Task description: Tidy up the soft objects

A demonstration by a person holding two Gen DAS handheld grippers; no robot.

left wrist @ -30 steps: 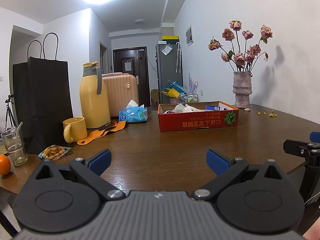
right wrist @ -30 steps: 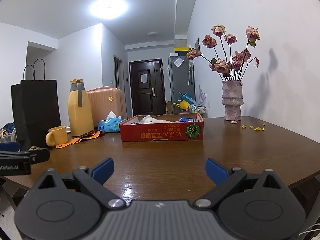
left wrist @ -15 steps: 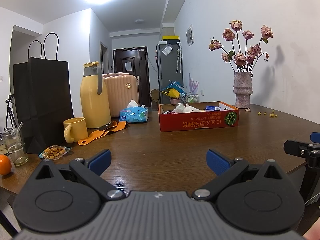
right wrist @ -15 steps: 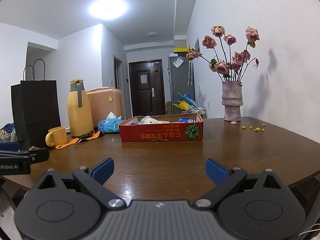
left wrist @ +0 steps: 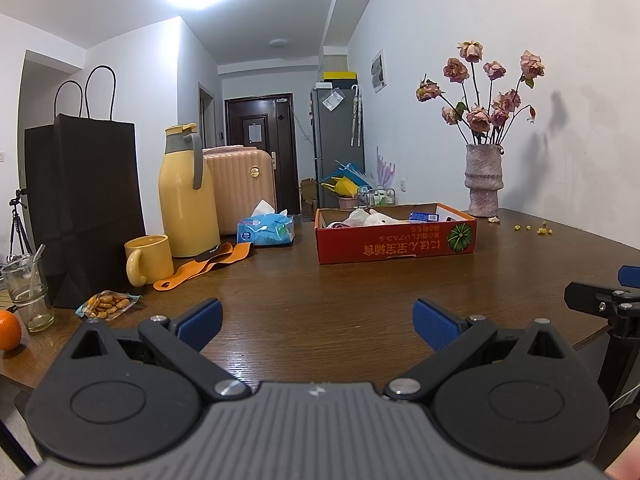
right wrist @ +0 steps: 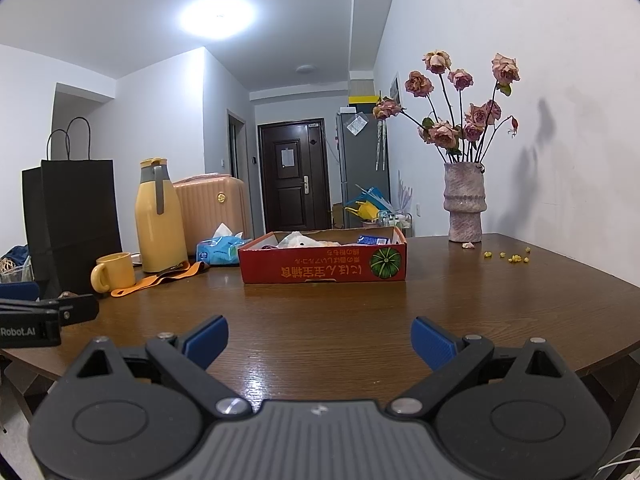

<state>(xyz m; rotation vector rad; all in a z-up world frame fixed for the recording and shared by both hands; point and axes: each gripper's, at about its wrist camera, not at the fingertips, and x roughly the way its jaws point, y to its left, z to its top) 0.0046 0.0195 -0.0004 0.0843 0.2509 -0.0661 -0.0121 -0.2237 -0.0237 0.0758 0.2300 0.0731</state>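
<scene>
A red cardboard box [left wrist: 396, 240] [right wrist: 324, 268] stands on the far part of the brown table [left wrist: 320, 300] [right wrist: 340, 312]; white soft things [left wrist: 368, 218] [right wrist: 298, 240] lie inside it. An orange strap [left wrist: 204, 266] [right wrist: 160, 280] lies by the yellow jug, and a blue tissue pack [left wrist: 266, 230] [right wrist: 218, 250] sits behind it. My left gripper [left wrist: 316, 320] is open over the near table edge, holding nothing. My right gripper [right wrist: 319, 340] is open too, with nothing between its blue pads, well short of the box.
A black paper bag [left wrist: 84, 204], yellow jug [left wrist: 188, 196], yellow mug [left wrist: 148, 260], snack packet [left wrist: 108, 304], glass [left wrist: 28, 296] and orange [left wrist: 8, 330] crowd the left. A vase of roses [left wrist: 484, 180] stands far right, with yellow crumbs [right wrist: 508, 257] near it.
</scene>
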